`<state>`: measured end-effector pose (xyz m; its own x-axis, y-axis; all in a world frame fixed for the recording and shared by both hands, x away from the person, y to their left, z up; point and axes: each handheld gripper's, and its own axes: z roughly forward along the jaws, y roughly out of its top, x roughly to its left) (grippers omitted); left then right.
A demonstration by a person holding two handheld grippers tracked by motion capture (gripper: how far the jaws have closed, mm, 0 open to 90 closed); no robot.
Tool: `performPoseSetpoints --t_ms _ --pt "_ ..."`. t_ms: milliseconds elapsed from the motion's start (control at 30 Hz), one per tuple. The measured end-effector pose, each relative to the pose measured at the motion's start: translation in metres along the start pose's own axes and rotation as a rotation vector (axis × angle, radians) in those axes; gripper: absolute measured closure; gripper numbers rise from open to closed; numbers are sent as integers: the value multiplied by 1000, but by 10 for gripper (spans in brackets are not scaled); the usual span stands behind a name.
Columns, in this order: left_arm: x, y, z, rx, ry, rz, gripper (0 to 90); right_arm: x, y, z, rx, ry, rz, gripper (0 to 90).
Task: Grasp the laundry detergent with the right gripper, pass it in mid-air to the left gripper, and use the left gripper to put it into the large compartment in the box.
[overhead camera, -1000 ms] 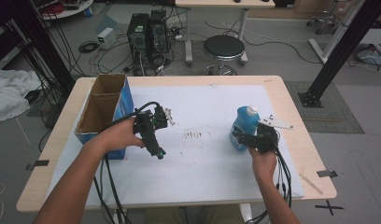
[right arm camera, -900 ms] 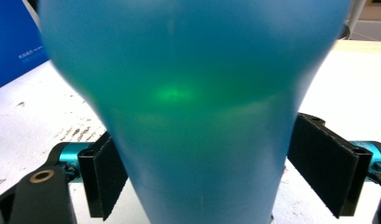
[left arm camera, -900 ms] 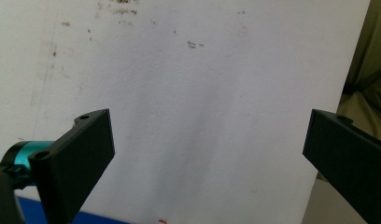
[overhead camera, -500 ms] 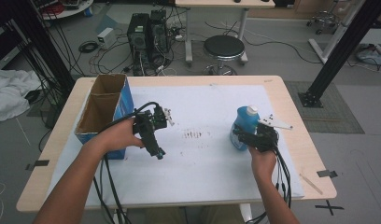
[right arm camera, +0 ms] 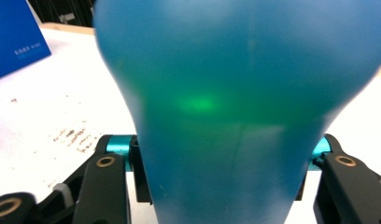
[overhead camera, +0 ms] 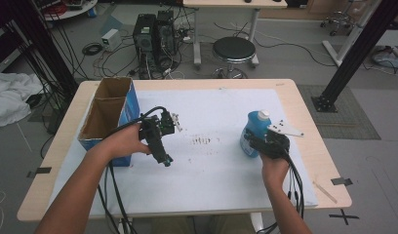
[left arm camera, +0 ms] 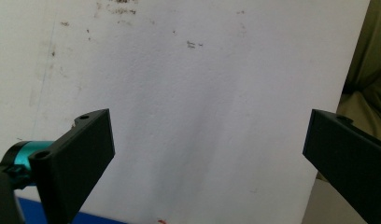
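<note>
Almost nothing has shifted since the earlier high-view frames: both hands, both claws and the bottle sit where they were.

The right claw (overhead camera: pixel 258 141) stands at the right side of the bench, held from below by the person's right hand (overhead camera: pixel 274 161). Its jaws are clenched around a blue bottle (overhead camera: pixel 254 130), one jaw on each flank of the bottle's lower body. In the right gripper view the blue bottle (right arm camera: pixel 235 107) looms close and blurred, translucent blue-green with a pale glint near its middle, and the black jaws press in beside it at the bottom of the picture. The bottle stands upright on the white sheet (overhead camera: pixel 216 156), its white cap uppermost. A grey three-cornered plate sits on top of this claw, pointing right.

The left claw (overhead camera: pixel 164 158) hangs over the left-centre of the sheet, gripped by the left hand (overhead camera: pixel 123 142), its jaws pointing down and toward the person. It is released: in the left gripper view the two black jaws stand far apart with bare, faintly smudged white sheet (left arm camera: pixel 198 93) between them.

Just left of the left hand, a blue cardboard box (overhead camera: pixel 131 105) with an open top stands at the sheet's left edge. A patch of small dark marks (overhead camera: pixel 202 141) lies on the sheet between the two claws. The wooden bench (overhead camera: pixel 314 122) shows around the sheet.
</note>
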<state>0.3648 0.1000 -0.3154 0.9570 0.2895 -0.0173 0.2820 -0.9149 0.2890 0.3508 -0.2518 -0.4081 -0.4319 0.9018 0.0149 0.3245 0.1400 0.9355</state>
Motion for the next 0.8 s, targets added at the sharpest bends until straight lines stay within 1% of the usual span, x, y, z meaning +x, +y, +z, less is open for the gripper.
performPoseSetpoints --t_ms 133,167,200,267,367,467,533,600,667,700,733,800 --pt "0 0 0 -4 1 -3 21 1 0 -1 -5 -3 -28 449" --pt "0 0 0 -3 3 -1 21 1 0 -1 -5 -3 -28 449" --pt "1 -1 0 -2 2 -1 21 1 0 -1 -7 1 -36 450" --pt "1 -1 -1 -7 3 -4 20 0 0 -2 -2 9 -32 452" --pt "1 -2 -2 -13 1 -5 20 -3 3 -5 4 27 -44 452" --pt "1 -2 -4 -16 0 -4 20 -6 10 -11 7 66 -58 453" --pt "1 -1 -5 -24 -3 -3 21 -6 16 -17 11 96 -83 452" --pt "-1 -1 -6 -27 -3 1 20 -8 22 -23 14 133 -97 452" --pt "-3 1 -7 -32 -3 6 21 -10 28 -30 9 183 -100 452" --pt "-4 2 -8 -33 -3 11 21 -13 32 -36 5 218 -98 452" --pt "-5 3 -10 -33 -4 17 21 -13 32 -36 5 218 -98 452" --pt "-7 5 -12 -37 -2 27 21 -15 36 -42 9 256 -100 452"
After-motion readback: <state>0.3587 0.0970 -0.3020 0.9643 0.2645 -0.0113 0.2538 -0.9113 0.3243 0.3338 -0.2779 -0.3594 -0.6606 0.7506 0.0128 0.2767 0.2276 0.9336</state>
